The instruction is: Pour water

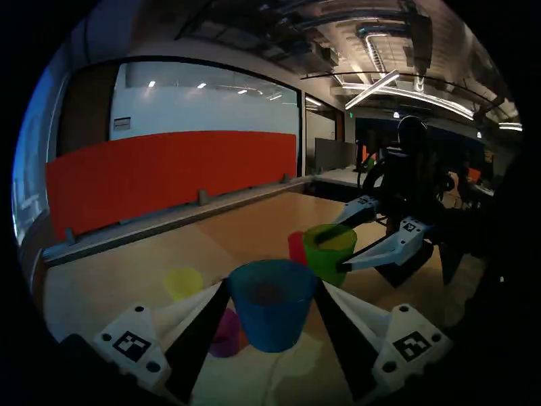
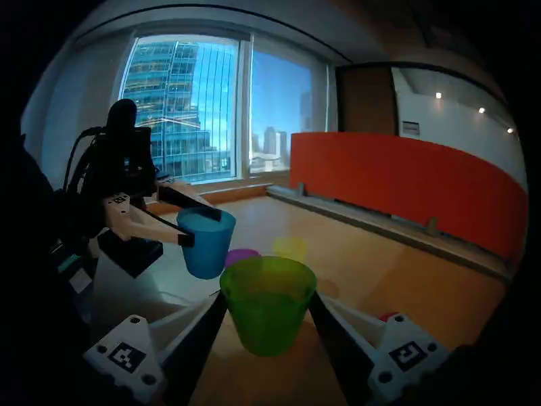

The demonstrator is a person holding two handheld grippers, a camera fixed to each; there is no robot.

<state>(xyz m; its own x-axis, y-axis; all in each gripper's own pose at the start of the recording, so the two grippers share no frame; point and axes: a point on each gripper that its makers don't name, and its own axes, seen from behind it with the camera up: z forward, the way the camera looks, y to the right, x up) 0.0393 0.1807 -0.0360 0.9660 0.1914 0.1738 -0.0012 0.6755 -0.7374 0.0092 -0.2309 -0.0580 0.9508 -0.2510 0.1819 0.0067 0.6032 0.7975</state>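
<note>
Pinching the blue cup (image 1: 272, 308), the left tool (image 1: 272, 289) has both fingers pressed on its sides just under the rim. Cup is translucent blue plastic, tapered, wider at the rim, upright. Inside looks dark, can't tell if there's water in it.

Right tool (image 2: 268, 304) grips the green cup (image 2: 268, 314) the same way, both fingers clamped against its sides. Green cup is translucent, tapered, upright. Its lower part is a deeper green, can't tell whether that's liquid.

In the right gripper view the blue cup is left of and beyond the green one, held up off the counter (image 2: 379, 271), the two cups near but apart. In the left gripper view the green cup is right of and beyond the blue.

Red cup (image 1: 295, 247) is just behind the green cup, contact unclear. Yellow cup (image 1: 183, 283) and purple cup (image 1: 225, 333) stand on the counter left of the blue cup, apart from each other.

Counter is light wood, with an orange panel (image 1: 169, 172) along its far edge. Window (image 2: 189, 108) with towers is behind the left tool.
</note>
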